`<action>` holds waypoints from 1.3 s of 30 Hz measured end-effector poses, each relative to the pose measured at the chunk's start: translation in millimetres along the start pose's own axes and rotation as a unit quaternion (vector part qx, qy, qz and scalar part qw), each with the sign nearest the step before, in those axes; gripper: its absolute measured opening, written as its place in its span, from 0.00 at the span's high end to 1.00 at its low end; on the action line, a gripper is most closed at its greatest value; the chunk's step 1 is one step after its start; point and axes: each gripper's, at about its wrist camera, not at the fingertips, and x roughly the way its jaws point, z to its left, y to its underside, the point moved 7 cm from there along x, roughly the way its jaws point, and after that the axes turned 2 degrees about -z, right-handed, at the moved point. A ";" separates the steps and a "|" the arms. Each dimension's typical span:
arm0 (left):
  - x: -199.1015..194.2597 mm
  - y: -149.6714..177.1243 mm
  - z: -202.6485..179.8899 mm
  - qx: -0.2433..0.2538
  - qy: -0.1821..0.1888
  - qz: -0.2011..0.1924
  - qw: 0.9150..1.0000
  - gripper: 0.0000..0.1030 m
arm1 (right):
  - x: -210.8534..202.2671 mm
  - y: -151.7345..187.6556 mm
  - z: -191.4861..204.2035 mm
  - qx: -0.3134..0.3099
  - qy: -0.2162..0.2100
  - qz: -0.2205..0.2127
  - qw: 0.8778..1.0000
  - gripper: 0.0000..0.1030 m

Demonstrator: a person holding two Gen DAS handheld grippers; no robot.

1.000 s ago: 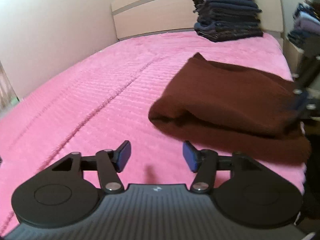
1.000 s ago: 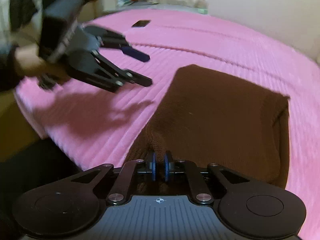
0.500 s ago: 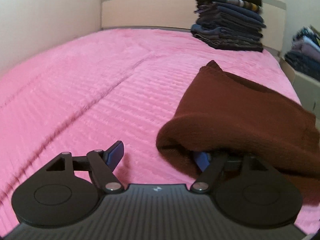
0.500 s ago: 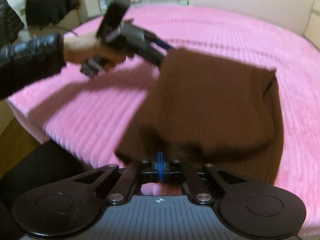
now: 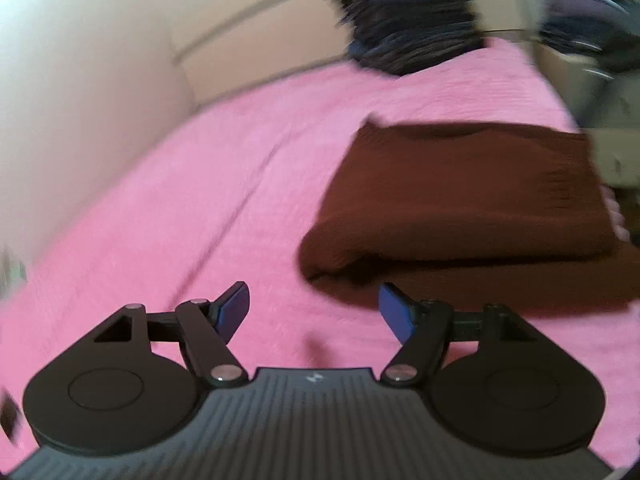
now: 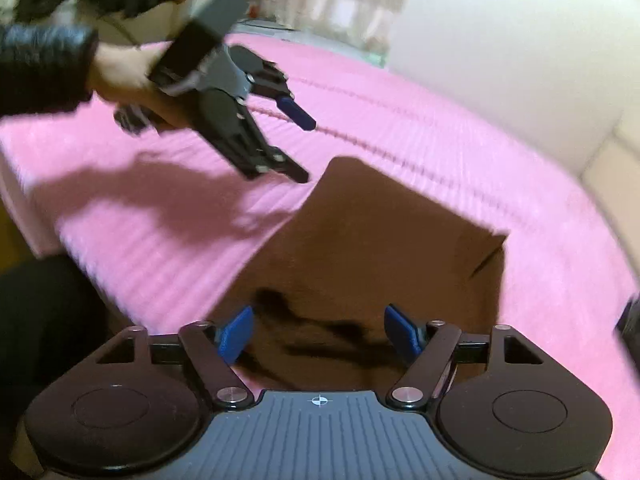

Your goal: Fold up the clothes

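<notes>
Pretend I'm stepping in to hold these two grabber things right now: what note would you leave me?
Left gripper: open, empty, above the pink bedspread, just left of the brown sweater.
Right gripper: jaws have just been opening; open now, over the sweater's near edge, nothing pinched.
Sweater: lies folded into a rough rectangle on the bed, released by both grippers.
Stack of folded clothes: by the headboard, at the far end of the bed.
Done: this sweater looks folded.
Left: probably move it to the stack, then the next garment.
</notes>
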 end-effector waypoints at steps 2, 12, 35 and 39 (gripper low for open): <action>-16.3 -10.8 -27.8 0.073 0.010 -0.030 0.997 0.33 | 5.9 6.8 -11.1 -0.054 0.026 0.019 0.998 0.30; -13.9 -22.3 -127.5 0.267 0.086 -0.041 0.959 0.94 | 51.4 24.5 -21.5 -0.287 0.004 0.065 0.956 0.93; -52.9 6.9 -108.6 0.230 0.065 -0.005 0.971 0.64 | -19.9 -18.7 34.5 -0.083 -0.011 -0.005 0.996 0.27; -66.4 18.0 -91.6 0.217 0.046 0.007 0.975 0.62 | 6.3 -28.0 76.8 -0.109 -0.018 0.003 0.994 0.27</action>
